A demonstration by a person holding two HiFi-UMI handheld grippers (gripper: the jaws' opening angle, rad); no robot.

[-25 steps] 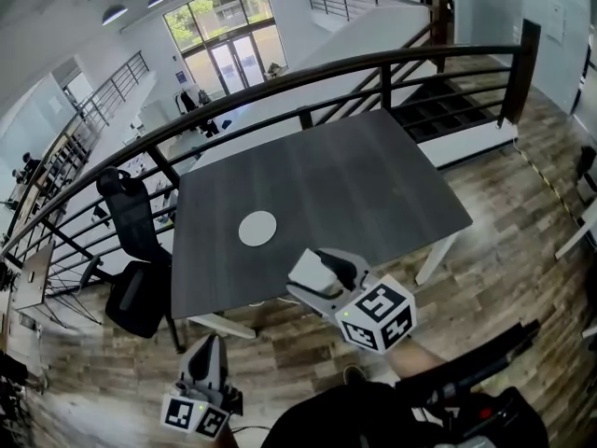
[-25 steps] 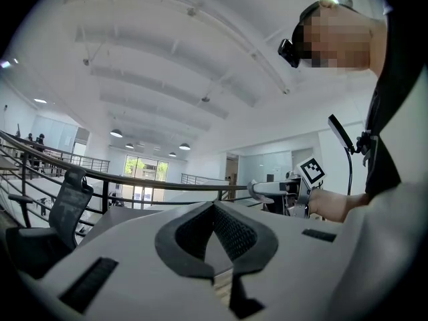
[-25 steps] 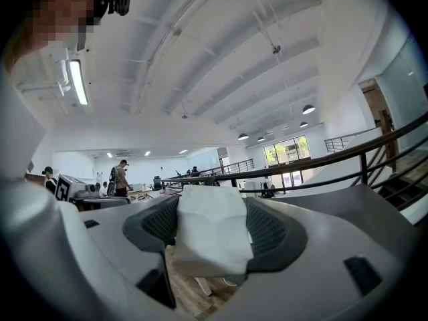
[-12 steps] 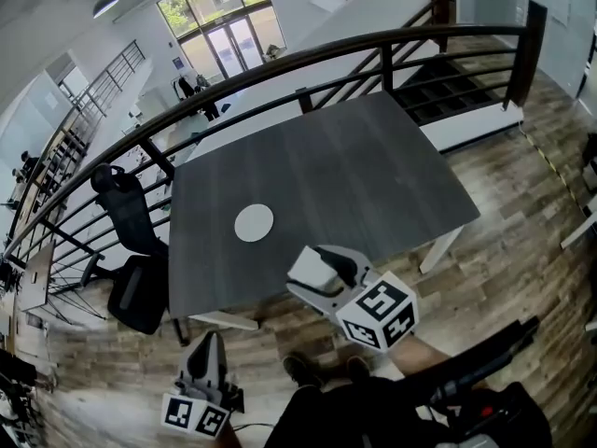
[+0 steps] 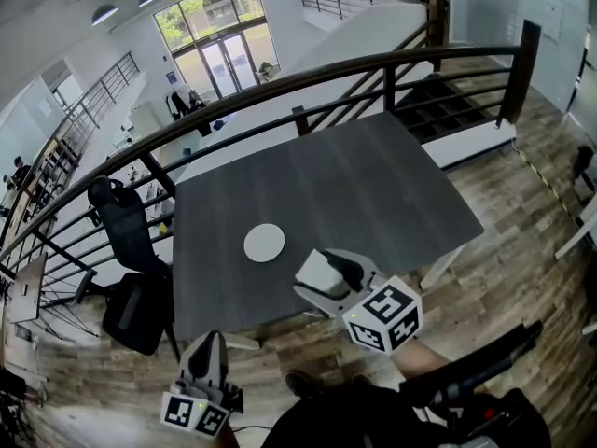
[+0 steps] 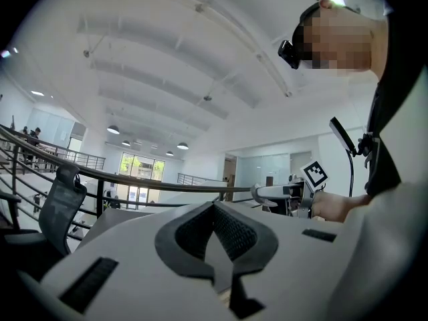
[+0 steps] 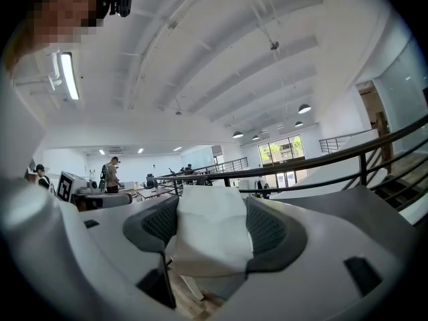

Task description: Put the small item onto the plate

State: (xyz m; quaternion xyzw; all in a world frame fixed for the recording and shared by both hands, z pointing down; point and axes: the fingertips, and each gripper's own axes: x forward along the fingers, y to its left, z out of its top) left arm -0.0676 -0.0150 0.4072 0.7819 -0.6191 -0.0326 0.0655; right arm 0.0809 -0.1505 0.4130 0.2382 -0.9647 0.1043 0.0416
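Observation:
A round white plate (image 5: 264,243) lies on the dark grey table (image 5: 373,185), near its front left corner. My right gripper (image 5: 322,278) hovers over the table's front edge, just right of and nearer than the plate. It is shut on a small white blocky item (image 5: 318,273). In the right gripper view the item (image 7: 210,236) fills the gap between the two dark pads of the right gripper (image 7: 208,246). My left gripper (image 5: 207,345) hangs low at the bottom left over the floor. In its own view the left gripper (image 6: 217,236) is shut on nothing.
A black railing (image 5: 308,77) runs behind the table. A black office chair (image 5: 126,227) stands by the table's left side. Wooden floor (image 5: 522,231) lies to the right and in front. A staircase (image 5: 438,101) descends at the back right.
The table and plate have shifted slightly in the head view, the plate now a little nearer the right gripper. The right gripper still holds the white item; the left gripper has stayed low.

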